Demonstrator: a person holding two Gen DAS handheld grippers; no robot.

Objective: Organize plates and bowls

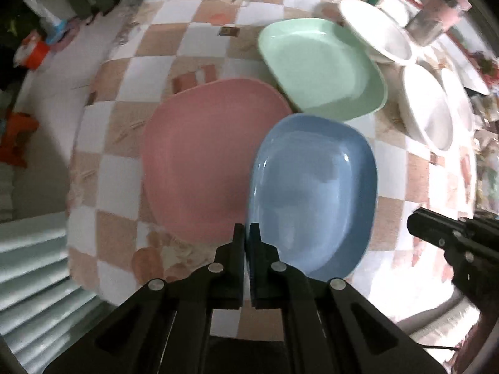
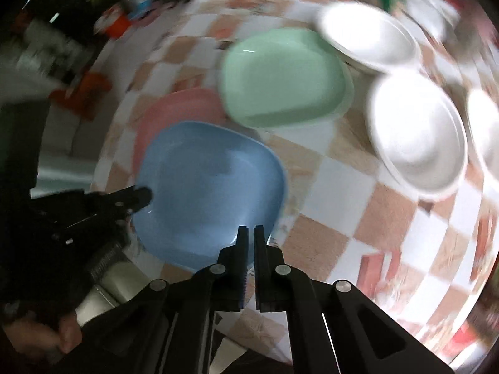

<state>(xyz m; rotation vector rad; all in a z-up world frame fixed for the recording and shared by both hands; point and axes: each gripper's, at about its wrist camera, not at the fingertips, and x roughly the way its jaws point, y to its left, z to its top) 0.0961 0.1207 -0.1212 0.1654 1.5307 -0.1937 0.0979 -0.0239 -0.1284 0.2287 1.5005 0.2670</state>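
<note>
The left hand-held gripper (image 1: 247, 233) is pinching the near edge of the blue plate (image 1: 313, 193). Its two fingers are sitting almost together, with the thin rim of the plate squeezed between them. The blue plate is tilting up a little and is lying partly over the pink plate (image 1: 199, 155), which is resting flat on the table (image 1: 131, 71). The table is wearing a cloth with brown and white squares.

The green plate (image 1: 321, 67) is sitting just behind the blue one and the pink one, and it is touching the pink plate at one corner. Three white bowls are sitting off to the right side. One white bowl (image 1: 379, 32) is leaning right against the far edge of the green plate. A second white bowl (image 1: 428, 107) is sitting beside the green plate, and a third white bowl (image 1: 458, 103) is sitting just behind that one.

The right hand-held gripper (image 2: 251, 233) is hanging over the table just by the near corner of the blue plate (image 2: 212, 187). Its fingers are nearly closed, with only a thin gap showing, and nothing is sitting between them. From this side the left hand-held gripper (image 2: 146, 194) is showing at the left edge of the blue plate. This picture is blurry, so the far things are hard to make out
</note>
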